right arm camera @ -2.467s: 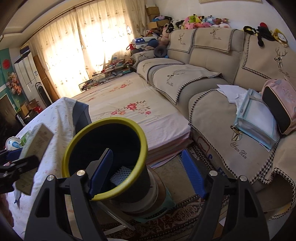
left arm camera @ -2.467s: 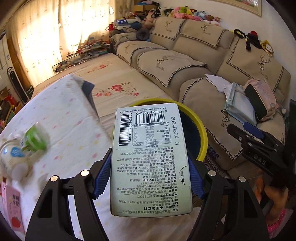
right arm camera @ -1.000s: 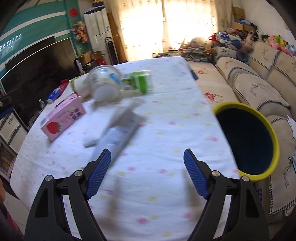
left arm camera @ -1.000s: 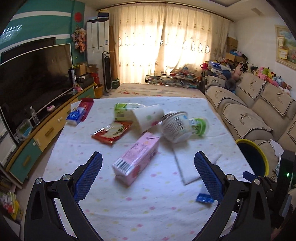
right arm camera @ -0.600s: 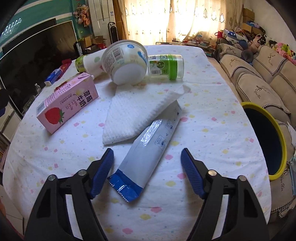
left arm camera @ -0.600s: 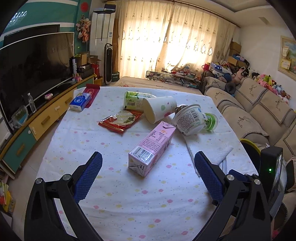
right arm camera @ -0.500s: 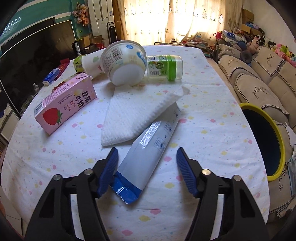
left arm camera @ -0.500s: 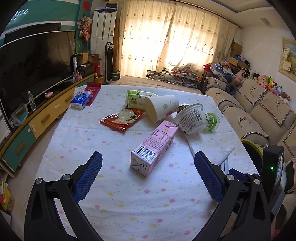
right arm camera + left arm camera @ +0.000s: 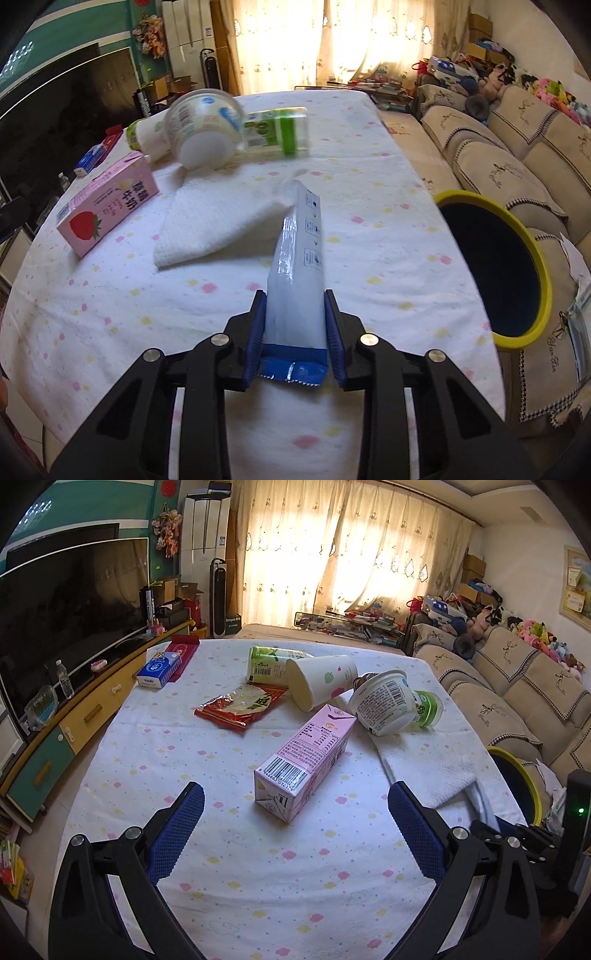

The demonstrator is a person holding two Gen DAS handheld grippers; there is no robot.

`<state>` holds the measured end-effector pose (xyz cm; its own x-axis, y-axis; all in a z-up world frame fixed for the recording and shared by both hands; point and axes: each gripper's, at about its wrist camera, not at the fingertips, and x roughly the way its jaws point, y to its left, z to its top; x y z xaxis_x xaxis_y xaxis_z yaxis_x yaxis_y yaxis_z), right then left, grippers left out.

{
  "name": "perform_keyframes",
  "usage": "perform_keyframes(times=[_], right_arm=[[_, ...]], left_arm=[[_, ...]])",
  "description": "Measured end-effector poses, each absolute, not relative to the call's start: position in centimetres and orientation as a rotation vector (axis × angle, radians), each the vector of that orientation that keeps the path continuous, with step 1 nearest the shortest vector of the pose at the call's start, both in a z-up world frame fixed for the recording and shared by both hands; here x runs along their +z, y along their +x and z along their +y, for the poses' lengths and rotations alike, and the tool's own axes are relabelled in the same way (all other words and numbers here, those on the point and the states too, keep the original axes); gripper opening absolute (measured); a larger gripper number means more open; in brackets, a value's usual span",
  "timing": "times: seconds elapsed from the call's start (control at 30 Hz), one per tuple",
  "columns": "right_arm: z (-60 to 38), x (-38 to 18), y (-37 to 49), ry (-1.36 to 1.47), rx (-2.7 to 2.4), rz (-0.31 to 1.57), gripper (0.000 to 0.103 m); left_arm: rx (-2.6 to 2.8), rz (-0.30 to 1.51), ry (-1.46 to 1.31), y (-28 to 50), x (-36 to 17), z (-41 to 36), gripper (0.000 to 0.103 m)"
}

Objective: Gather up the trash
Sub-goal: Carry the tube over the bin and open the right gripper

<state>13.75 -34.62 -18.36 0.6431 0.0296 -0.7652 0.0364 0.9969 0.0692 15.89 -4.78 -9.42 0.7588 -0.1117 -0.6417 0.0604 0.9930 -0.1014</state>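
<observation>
Sunlit curtains (image 9: 343,554) fill the back of the living room, with a television (image 9: 66,590) at the left of the frame and a beige sofa (image 9: 517,686) at the right. Between them we see the bench (image 9: 155,760) under a white cloth with pastel dots, littered with trash. In the right wrist view our right hand-held gripper (image 9: 295,332) is clenched on a blue and white plastic wrapper (image 9: 299,266), its blue pads pressing both sides of the wrapper's lower end while the top rises toward the frame's centre, tilted slightly. Behind it lies a white paper towel (image 9: 221,218), and at the left a pink strawberry milk carton (image 9: 107,210) lies on its side. Toward the upper left a white yogurt tub (image 9: 203,129) lies tipped against a green-labelled bottle (image 9: 277,131). At the right edge, just beside the bench, stands a dark trash bin (image 9: 495,266) with a yellow rim. In the left wrist view our left hand-held gripper (image 9: 295,827) is released, jaws spread wide and grasping nothing, low over the cloth near the carton. Farther up that frame we see a red snack wrapper (image 9: 240,705), a tipped paper cup (image 9: 321,681), a green can (image 9: 266,662) and a blue tissue pack (image 9: 159,670).
</observation>
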Motion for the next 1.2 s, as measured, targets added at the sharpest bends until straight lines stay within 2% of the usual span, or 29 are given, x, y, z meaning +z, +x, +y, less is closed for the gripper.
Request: perform_keyframes(times=[0.33,0.63,0.97,1.0,1.03,1.1,1.2], right_arm=[[-42.1,-16.3,12.2,0.155,-0.159,0.762,0.030],[-50.6,-17.9,13.0,0.236,-0.344,0.757,0.031],[-54.8,-19.2,14.6,0.251,-0.399,0.750,0.031],[-55.0,-19.4,14.8,0.253,-0.391,0.758,0.037],[-55.3,-19.5,14.8,0.261,-0.391,0.753,0.052],[-55.5,-19.5,14.6,0.262,-0.393,0.734,0.066],[-55.8,-19.8,14.3,0.272,-0.389,0.732,0.066]], left_arm=[[-0.100,0.720,-0.033,16.2,-10.0,-6.7,0.098],[-0.126,0.744,0.019,16.4,-10.4,-9.3,0.098],[-0.167,0.794,0.084,17.2,-11.5,-13.3,0.098],[-0.173,0.800,0.089,17.3,-11.6,-13.6,0.098],[-0.181,0.809,0.099,17.5,-11.8,-14.2,0.098],[-0.194,0.824,0.115,17.7,-12.3,-15.1,0.098],[-0.217,0.847,0.134,18.5,-12.7,-16.6,0.098]])
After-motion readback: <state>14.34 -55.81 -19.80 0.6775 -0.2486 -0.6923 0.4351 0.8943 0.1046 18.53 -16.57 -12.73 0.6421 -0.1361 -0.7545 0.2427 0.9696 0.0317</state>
